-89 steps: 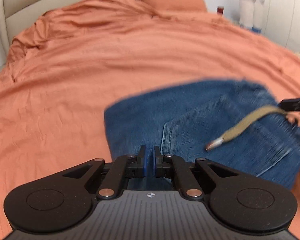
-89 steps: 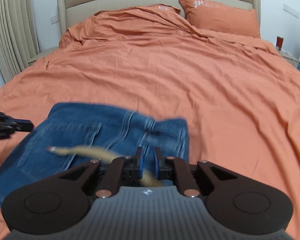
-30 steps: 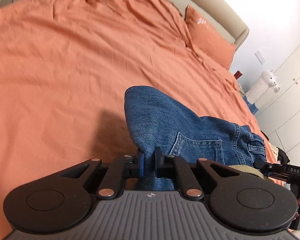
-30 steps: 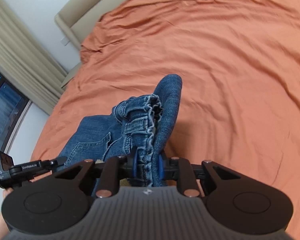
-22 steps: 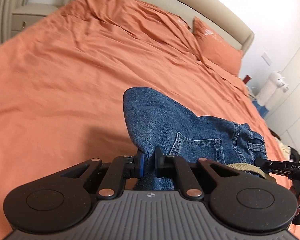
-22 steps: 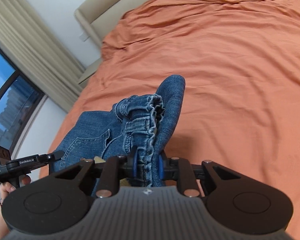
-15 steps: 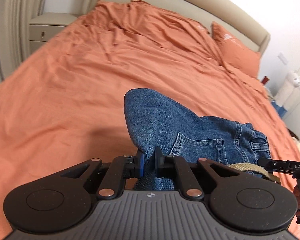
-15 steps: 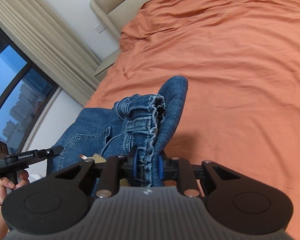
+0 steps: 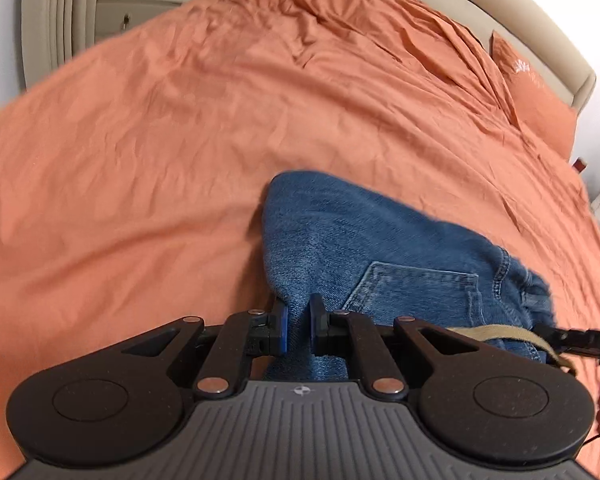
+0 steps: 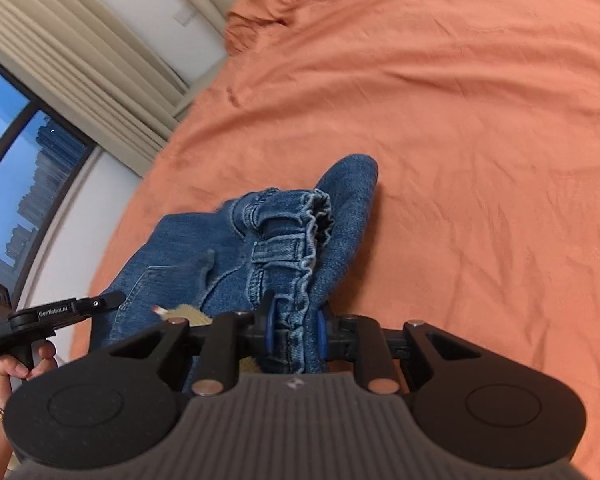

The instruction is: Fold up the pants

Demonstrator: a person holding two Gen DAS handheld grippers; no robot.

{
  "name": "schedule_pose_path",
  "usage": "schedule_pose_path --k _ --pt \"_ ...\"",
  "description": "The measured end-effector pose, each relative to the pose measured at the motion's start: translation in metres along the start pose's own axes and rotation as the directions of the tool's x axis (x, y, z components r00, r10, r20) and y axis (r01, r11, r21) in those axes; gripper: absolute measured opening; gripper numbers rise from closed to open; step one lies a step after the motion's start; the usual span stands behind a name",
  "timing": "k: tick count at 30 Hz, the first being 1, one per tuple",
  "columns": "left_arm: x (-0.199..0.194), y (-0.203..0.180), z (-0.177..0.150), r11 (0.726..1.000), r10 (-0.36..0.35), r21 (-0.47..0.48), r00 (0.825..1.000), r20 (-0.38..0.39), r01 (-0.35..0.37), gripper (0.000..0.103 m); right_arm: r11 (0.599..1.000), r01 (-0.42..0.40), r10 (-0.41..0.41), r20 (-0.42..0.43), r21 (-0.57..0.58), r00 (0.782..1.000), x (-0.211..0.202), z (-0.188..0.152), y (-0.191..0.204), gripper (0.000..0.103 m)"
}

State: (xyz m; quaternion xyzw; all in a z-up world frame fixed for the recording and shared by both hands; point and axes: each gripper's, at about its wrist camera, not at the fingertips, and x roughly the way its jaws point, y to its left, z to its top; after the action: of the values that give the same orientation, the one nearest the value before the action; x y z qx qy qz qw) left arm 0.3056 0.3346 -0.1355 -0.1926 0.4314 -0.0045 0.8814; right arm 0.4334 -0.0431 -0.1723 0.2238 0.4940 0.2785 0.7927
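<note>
Orange bedding (image 9: 180,140) covers the bed on which the work is done, with a beige headboard (image 9: 540,32) and curtains (image 10: 80,48) at the edges of the views. Blue denim pants (image 9: 380,248) are held bunched between the two grippers, low over the bedding and not laid flat. A fold of denim is pinched by the left gripper (image 9: 299,330), its fingers nearly together. The gathered waistband (image 10: 296,256) is clamped by the right gripper (image 10: 294,334), whose fingers are kept somewhat apart by the thick cloth. A tan belt (image 9: 500,334) hangs from the waist. The folding is judged partly done: the pants appear doubled over, but they have yet to be set down, smoothed and released.
</note>
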Motion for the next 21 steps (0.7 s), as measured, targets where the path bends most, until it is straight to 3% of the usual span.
schedule_pose_path --k 7,9,13,17,21 --pt "0.007 0.011 -0.005 1.000 -0.018 -0.021 1.000 -0.019 0.018 0.017 0.999 0.004 -0.003 -0.017 0.034 1.000 0.016 -0.008 -0.020 0.018" --pt "0.001 0.007 -0.003 1.000 0.020 -0.007 1.000 -0.025 -0.020 0.029 0.999 0.022 -0.021 -0.019 0.024 1.000 0.014 -0.007 -0.015 0.020" --pt "-0.019 -0.011 -0.003 0.991 0.127 0.033 0.992 0.004 -0.127 0.034 0.987 0.114 -0.112 0.024 -0.117 0.993 -0.002 -0.010 0.008 0.037" --pt "-0.046 -0.028 -0.008 0.986 0.146 0.077 0.988 0.047 -0.150 0.040 0.927 0.249 -0.222 0.125 -0.280 0.967 -0.024 -0.020 0.040 0.043" --pt "-0.065 -0.061 -0.019 0.970 0.126 0.203 0.990 0.058 -0.135 0.040 0.812 0.336 -0.237 0.256 -0.476 0.937 -0.047 -0.044 0.087 0.043"
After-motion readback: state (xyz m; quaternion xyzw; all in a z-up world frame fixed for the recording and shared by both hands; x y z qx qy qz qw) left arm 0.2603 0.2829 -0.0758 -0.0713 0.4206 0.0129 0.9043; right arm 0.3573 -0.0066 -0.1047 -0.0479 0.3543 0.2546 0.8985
